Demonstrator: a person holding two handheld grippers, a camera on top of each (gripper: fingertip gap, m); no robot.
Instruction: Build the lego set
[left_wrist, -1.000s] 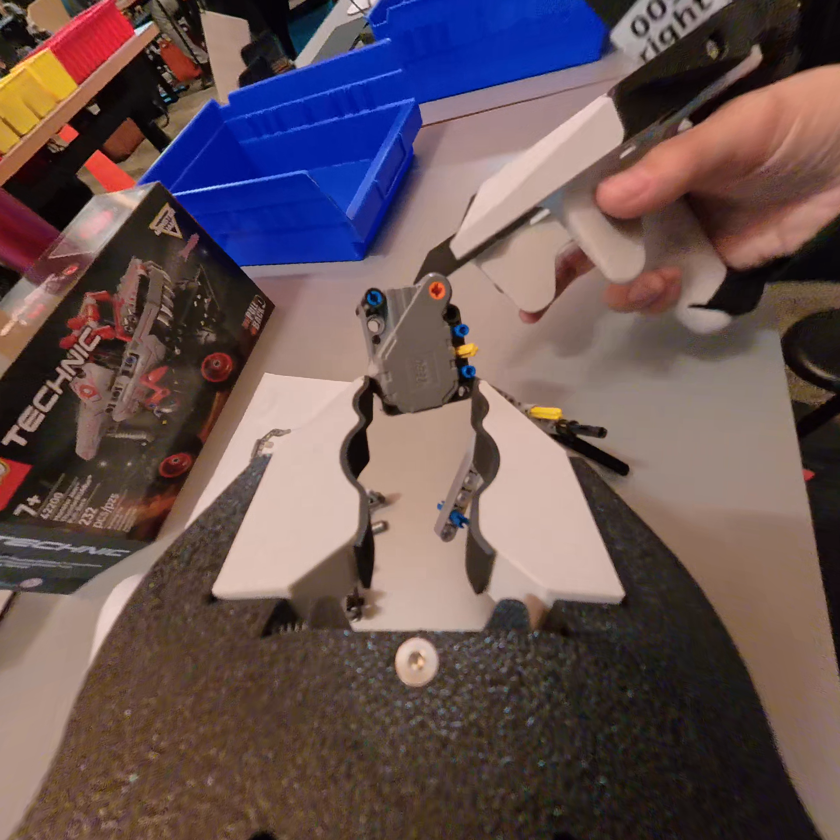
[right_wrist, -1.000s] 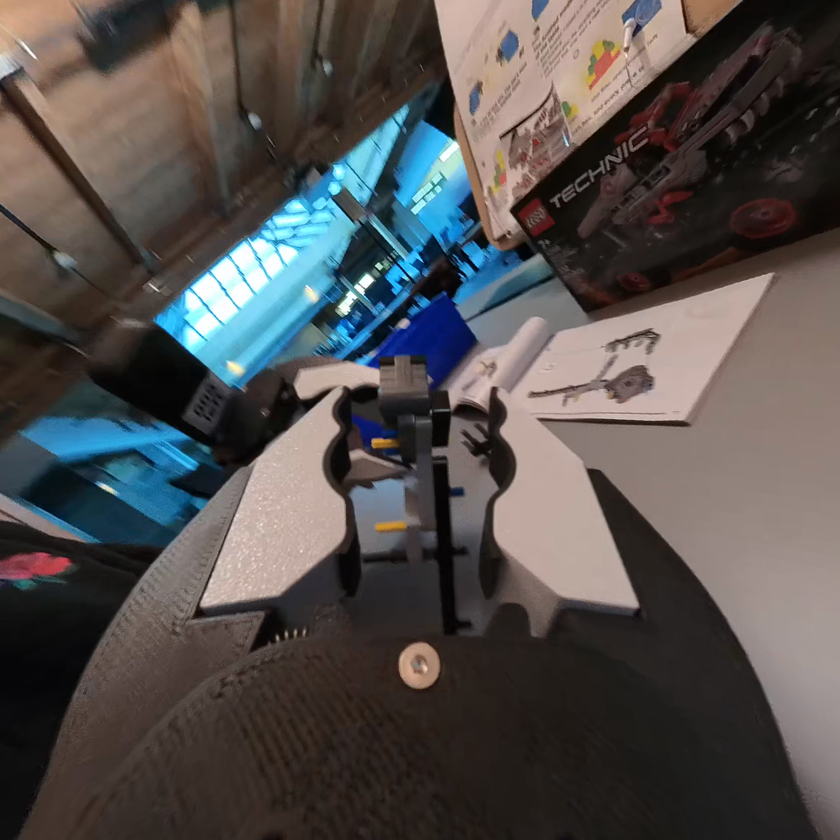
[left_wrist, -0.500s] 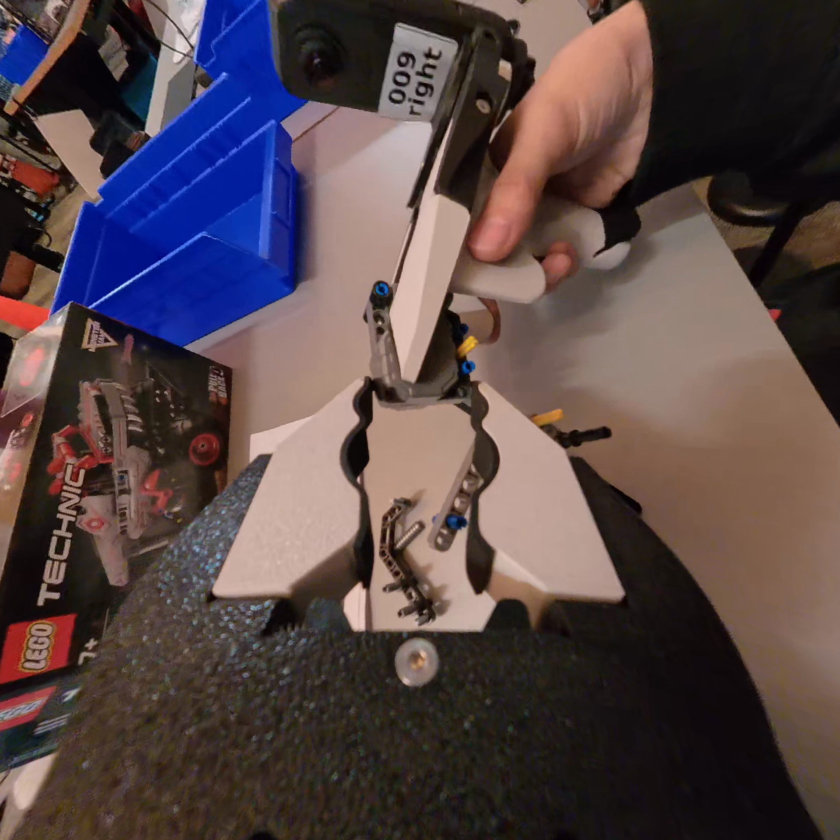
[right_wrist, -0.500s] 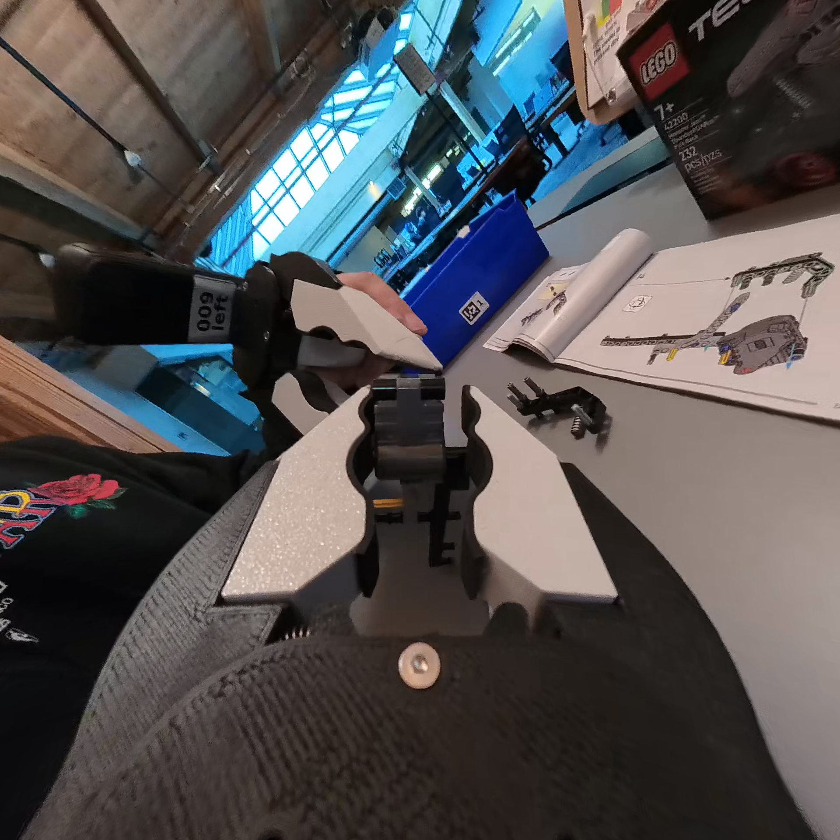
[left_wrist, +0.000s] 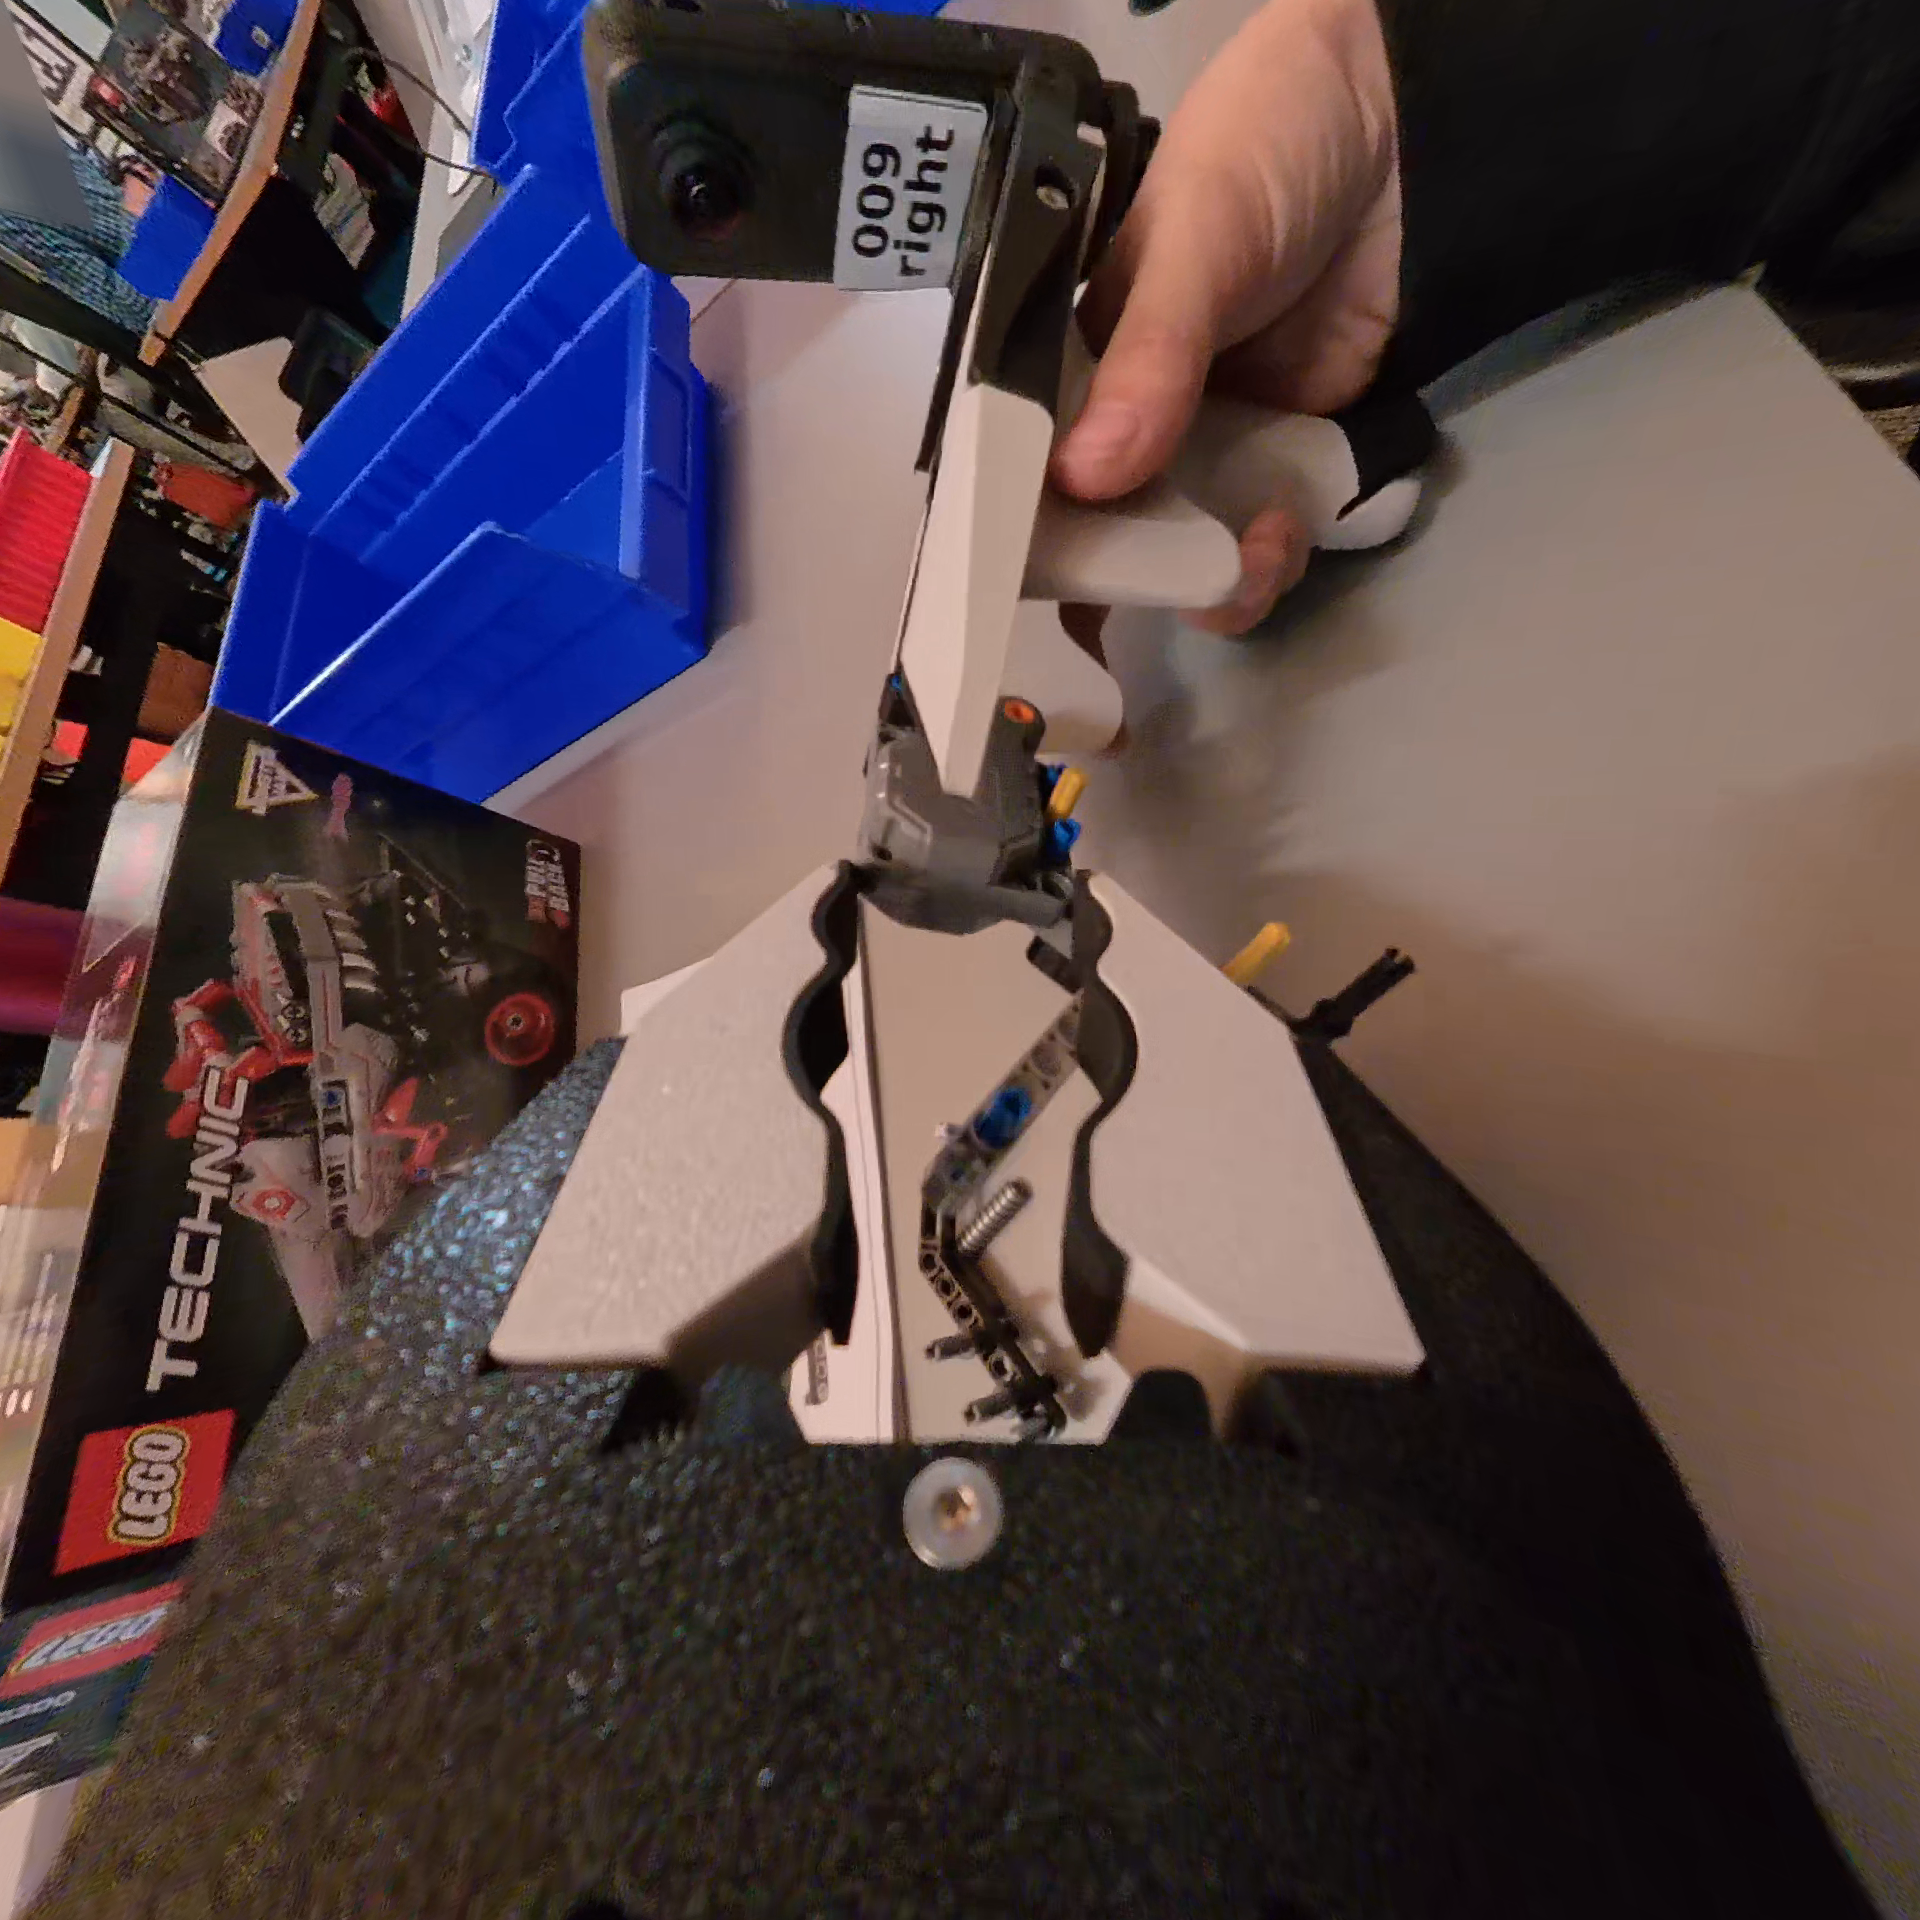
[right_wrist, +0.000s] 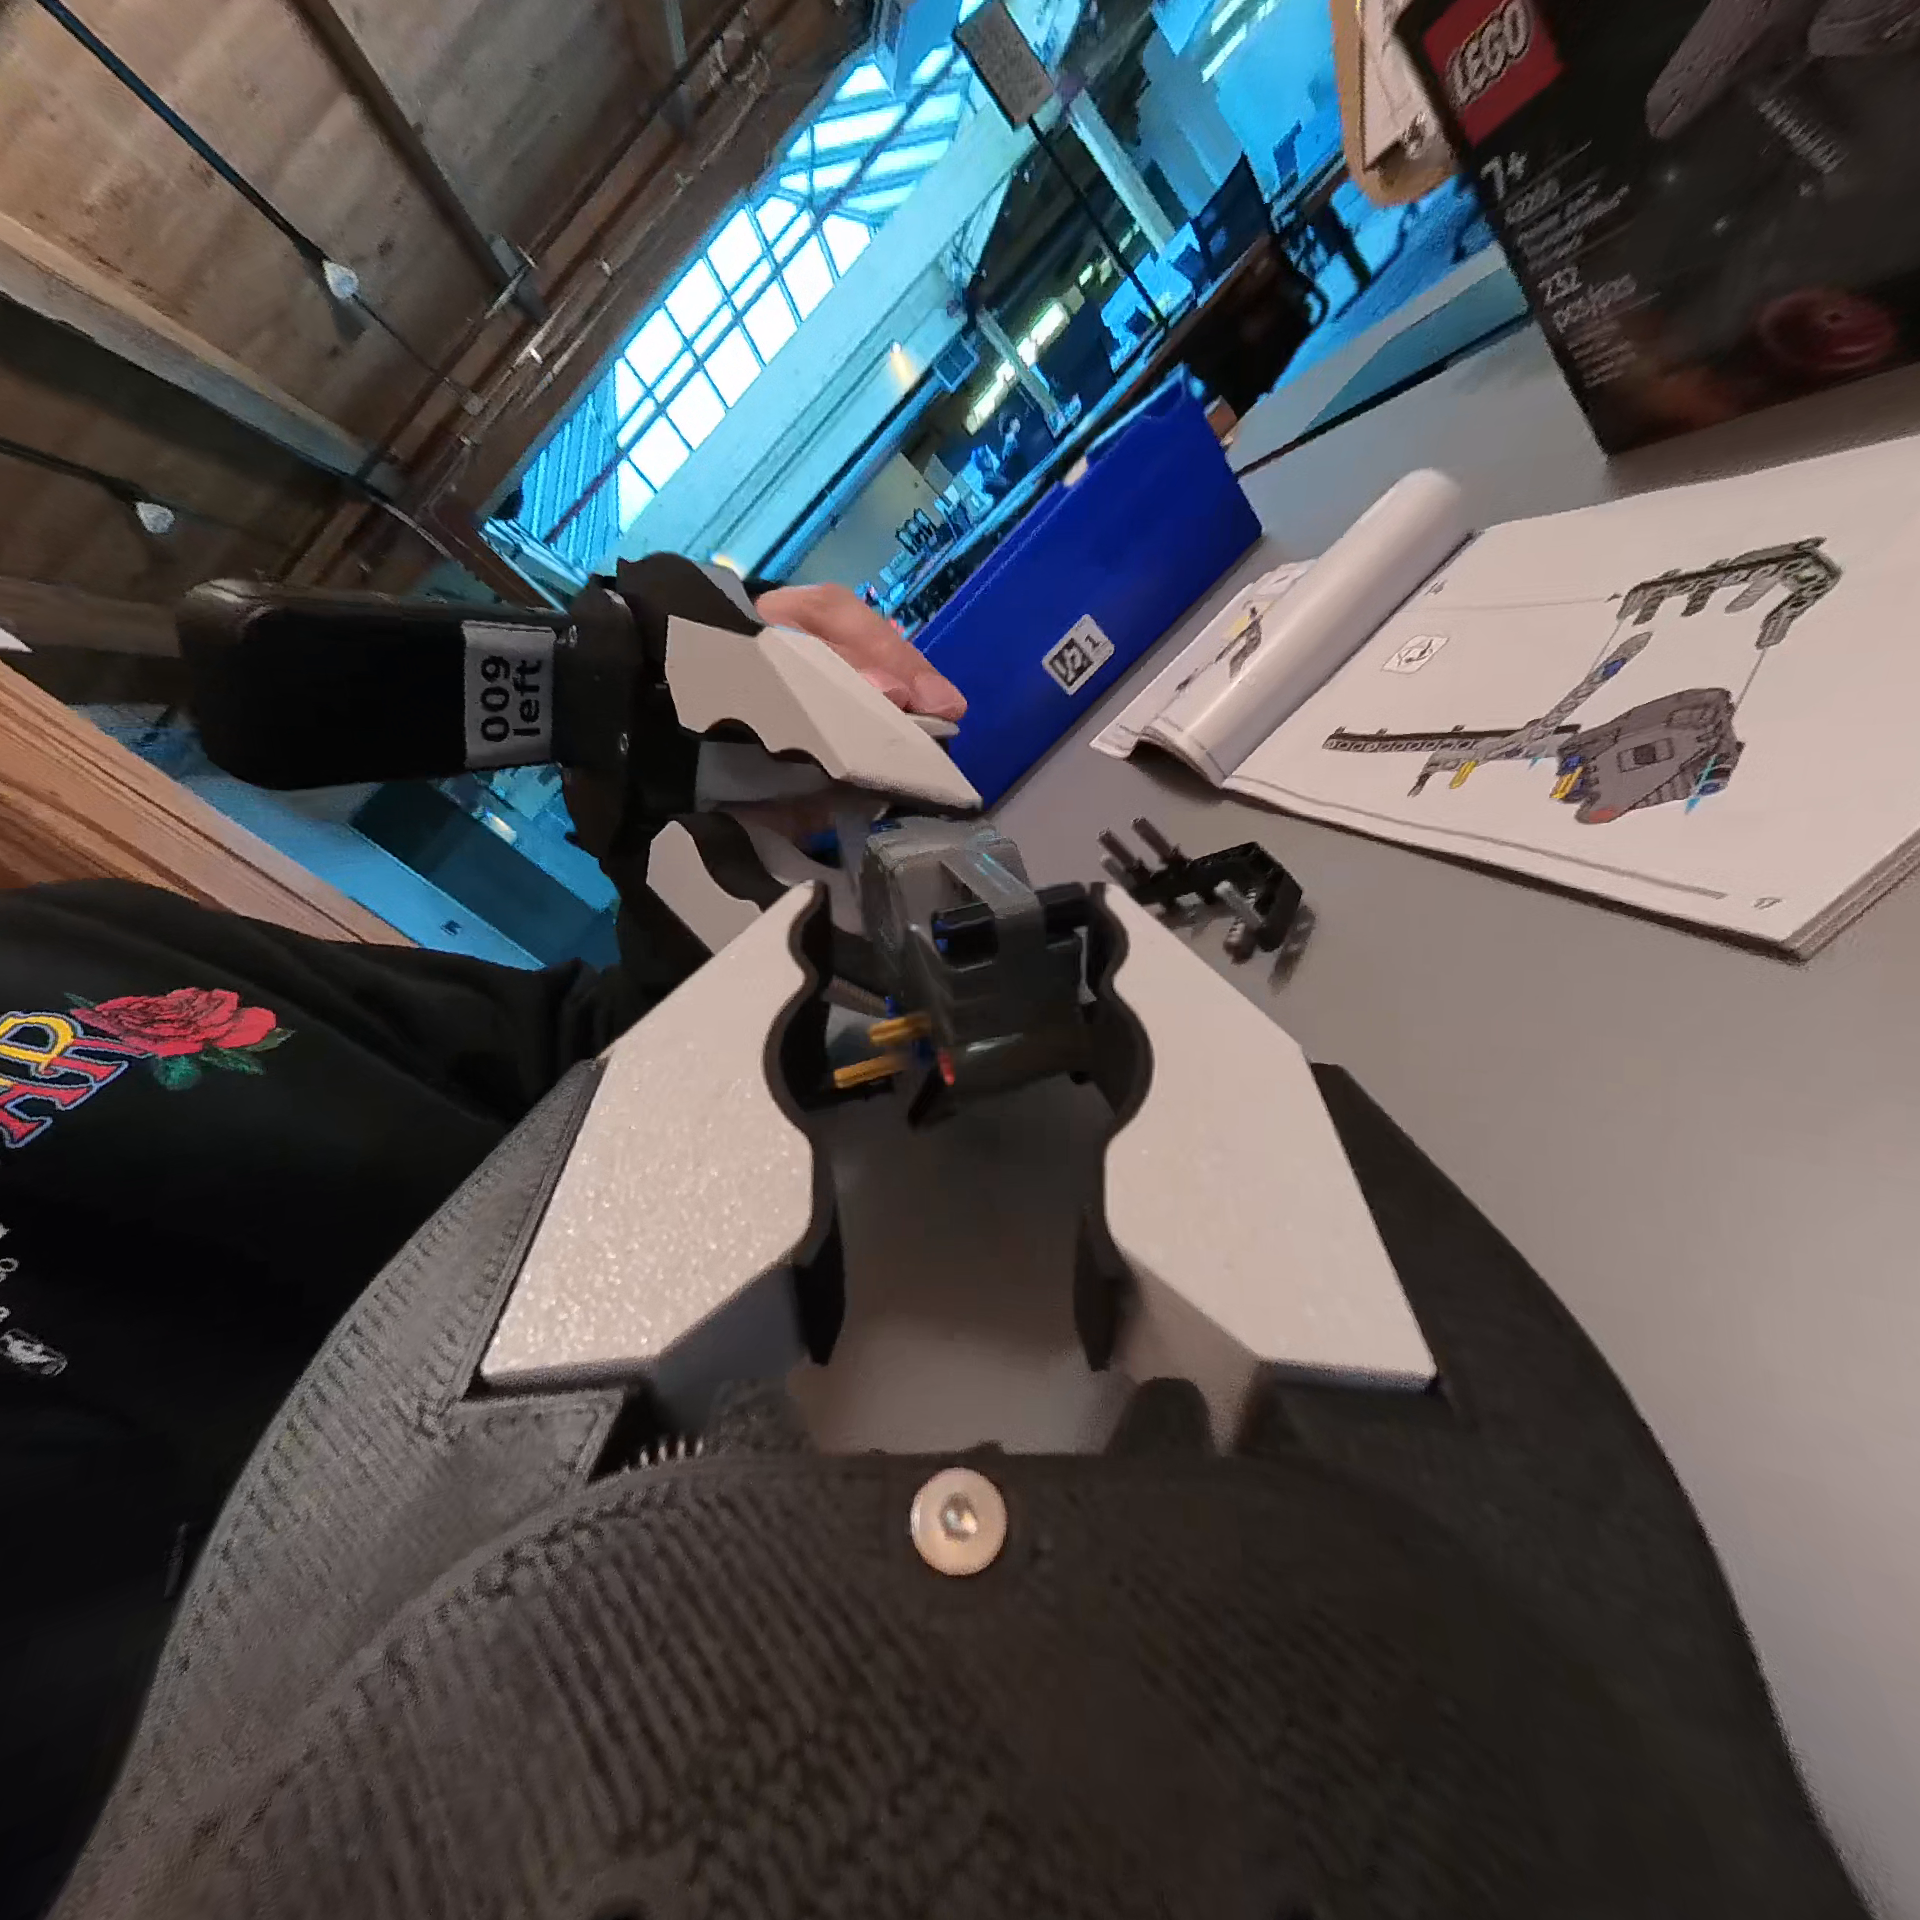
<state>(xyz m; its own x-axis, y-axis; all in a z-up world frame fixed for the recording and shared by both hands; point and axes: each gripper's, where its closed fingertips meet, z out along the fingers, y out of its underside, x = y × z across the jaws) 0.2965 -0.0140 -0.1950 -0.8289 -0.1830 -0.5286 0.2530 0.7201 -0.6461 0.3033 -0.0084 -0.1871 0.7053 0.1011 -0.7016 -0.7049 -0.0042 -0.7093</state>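
Both grippers clamp one grey lego block above the table.

The left gripper (left_wrist: 961, 899) grips the lego block (left_wrist: 951, 842) at its fingertips; the right gripper (right_wrist: 961, 935) pinches the same block from the opposite side, a hand (left_wrist: 1247, 312) squeezing its handle. A black and grey beam piece (left_wrist: 987, 1226) lies on the open instruction booklet (right_wrist: 1558, 707) below. The grey table (left_wrist: 1558, 831) also carries loose black and yellow pins (left_wrist: 1309, 977), blue bins (left_wrist: 488, 520) and the set's box (left_wrist: 260, 1091).
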